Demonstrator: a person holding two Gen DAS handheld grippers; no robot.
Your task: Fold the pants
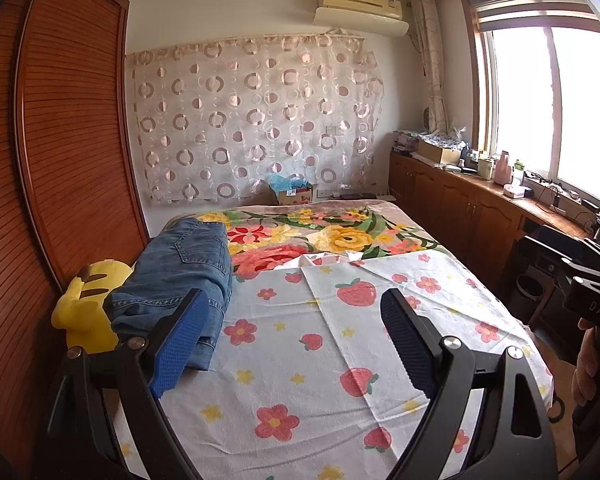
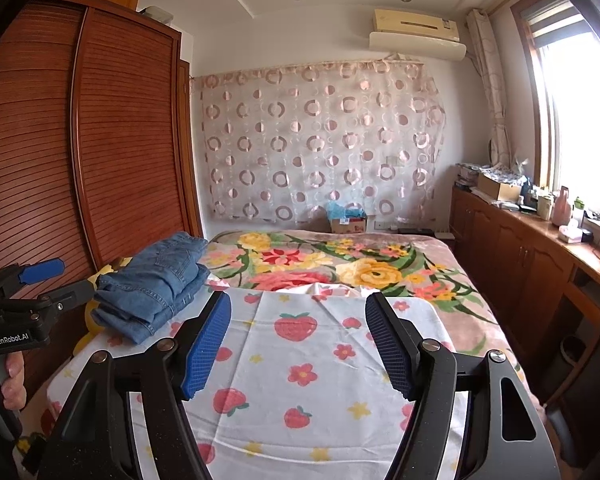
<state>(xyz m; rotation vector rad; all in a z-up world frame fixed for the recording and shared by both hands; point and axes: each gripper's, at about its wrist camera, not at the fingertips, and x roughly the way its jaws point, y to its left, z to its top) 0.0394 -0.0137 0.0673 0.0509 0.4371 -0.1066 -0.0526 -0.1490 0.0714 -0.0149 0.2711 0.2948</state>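
Note:
Folded blue jeans [image 1: 180,276] lie stacked at the left edge of the bed, also in the right wrist view [image 2: 156,284]. My left gripper [image 1: 294,320] is open and empty above the strawberry sheet [image 1: 340,360], its left finger just in front of the jeans' near end. My right gripper [image 2: 298,328] is open and empty over the same sheet [image 2: 300,380], to the right of the jeans. The left gripper also shows at the left edge of the right wrist view [image 2: 56,280].
A yellow plush toy [image 1: 84,312] sits beside the jeans against the wooden wardrobe [image 1: 60,140]. A floral blanket [image 1: 340,236] covers the far bed. A cluttered wooden cabinet [image 1: 480,200] runs along the right under the window. A cardboard box [image 1: 294,194] stands behind the bed.

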